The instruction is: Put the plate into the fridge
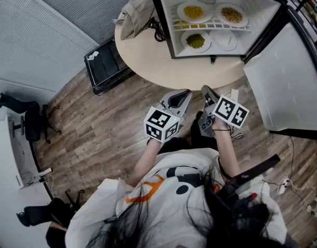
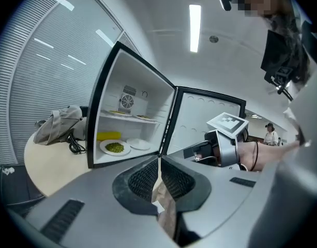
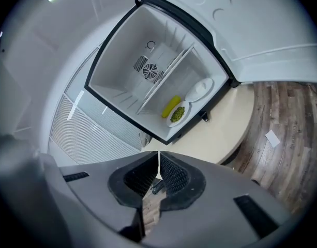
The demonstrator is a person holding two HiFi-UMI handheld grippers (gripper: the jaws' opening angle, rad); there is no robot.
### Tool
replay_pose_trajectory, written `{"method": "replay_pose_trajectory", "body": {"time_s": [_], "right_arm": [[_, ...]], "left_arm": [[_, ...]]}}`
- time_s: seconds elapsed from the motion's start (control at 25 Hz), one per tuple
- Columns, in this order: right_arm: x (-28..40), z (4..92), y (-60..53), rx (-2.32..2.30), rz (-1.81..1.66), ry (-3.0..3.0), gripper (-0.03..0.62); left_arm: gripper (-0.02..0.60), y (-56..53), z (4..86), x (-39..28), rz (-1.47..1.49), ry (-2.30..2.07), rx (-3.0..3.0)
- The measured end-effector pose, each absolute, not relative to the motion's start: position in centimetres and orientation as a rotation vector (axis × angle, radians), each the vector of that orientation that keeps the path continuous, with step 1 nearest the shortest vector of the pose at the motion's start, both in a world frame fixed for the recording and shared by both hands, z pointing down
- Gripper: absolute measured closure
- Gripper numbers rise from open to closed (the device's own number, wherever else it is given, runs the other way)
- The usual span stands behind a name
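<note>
A small fridge (image 1: 164,30) stands open on a round table (image 1: 148,56), its door (image 1: 287,81) swung to the right. On its wire shelf lie a plate of yellow food (image 1: 193,12) and a plate of brown food (image 1: 231,14). Below them sit a plate of green food (image 1: 195,41) and an empty white plate (image 1: 224,39). Both lower plates show in the left gripper view (image 2: 115,148) (image 2: 139,144) and the right gripper view (image 3: 178,113) (image 3: 201,89). My left gripper (image 1: 182,95) (image 2: 159,159) and right gripper (image 1: 206,91) (image 3: 159,154) hover side by side over the wooden floor, short of the table. Both are shut and hold nothing.
A beige bag (image 1: 135,9) with a black cable lies on the table left of the fridge. A black box (image 1: 104,61) stands on the floor by the table, and office chairs (image 1: 24,118) stand at far left. A cable and plug (image 1: 285,182) lie on the floor at right.
</note>
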State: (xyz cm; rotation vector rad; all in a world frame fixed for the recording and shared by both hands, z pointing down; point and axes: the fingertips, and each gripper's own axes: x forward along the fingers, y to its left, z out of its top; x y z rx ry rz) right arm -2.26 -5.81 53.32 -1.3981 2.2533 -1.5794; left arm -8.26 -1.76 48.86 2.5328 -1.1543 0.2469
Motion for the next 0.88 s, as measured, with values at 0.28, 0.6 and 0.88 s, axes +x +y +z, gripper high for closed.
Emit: {"method": "replay_pose_trajectory", "body": {"time_s": [0.28,0.6,0.88], "right_arm": [[-3.0,54.4,0.9,-1.415,-1.593,2.231,0.571],[-1.8,54.1,5.1,-1.461,-1.541,2.23,0.572],[0.3,54.4,7.6,-1.507,-1.52,2.218,0.574]], "left_arm": [[0.569,4.0,49.8,-8.9,0.252,-1.112,2.542],[0.569,7.4,49.8,-8.1,0.225,-1.068,2.568],[0.569,8.7,49.7,-5.6,0.207,-0.996,2.61]]}}
